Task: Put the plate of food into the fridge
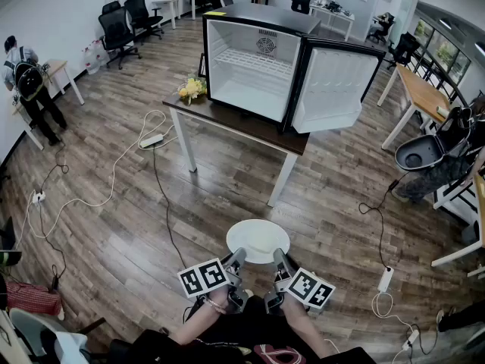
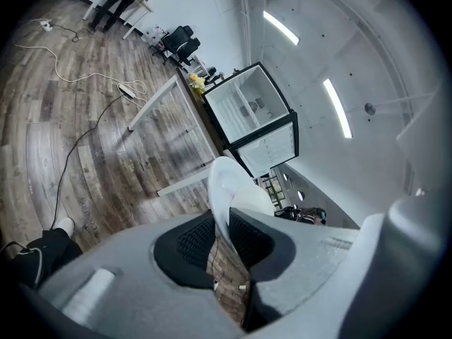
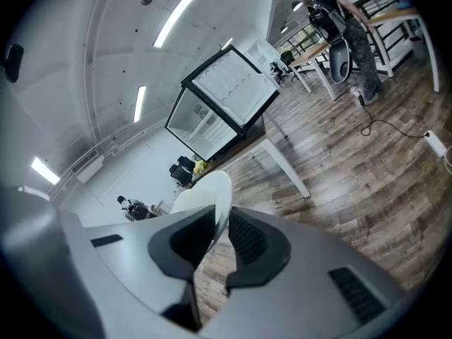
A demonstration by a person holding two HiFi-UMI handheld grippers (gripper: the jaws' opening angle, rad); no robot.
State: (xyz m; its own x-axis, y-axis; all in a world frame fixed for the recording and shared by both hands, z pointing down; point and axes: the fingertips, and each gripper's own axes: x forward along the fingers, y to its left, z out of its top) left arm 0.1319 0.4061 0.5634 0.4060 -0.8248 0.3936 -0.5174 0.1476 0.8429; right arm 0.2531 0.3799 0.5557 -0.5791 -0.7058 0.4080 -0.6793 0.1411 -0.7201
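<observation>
The person stands back on the wooden floor with the white plate (image 1: pixel 258 240) carried out in front, well apart from the mini fridge (image 1: pixel 254 63), so I'd call this the carrying step, with the putting-in not yet begun. The left gripper (image 1: pixel 236 259) has the plate's near rim on its left side and the right gripper (image 1: pixel 281 261) has it on the right. Each gripper's own view shows the ribbed black pads of the jaws drawn in to a narrow gap and pressing on the thin rim from above and below. I can't make out what food lies on the plate; the middle looks only slightly creamy from the head view.

The fridge sits on a dark worktop (image 1: pixel 227 120) with white legs, and its door (image 1: pixel 333 89) is swung wide to the right. The inside looks white and bare, with a wire shelf. A small bunch of yellow flowers (image 1: pixel 192 89) stands just beside its left corner.

Next, I'd judge, the plate has to be walked forward over the cables on the floor, kept level, lifted to the height of the opening and slid in without clipping the door.

No brand, label or writing can be read anywhere; the cubes on the grippers bear only black-and-white square markers
</observation>
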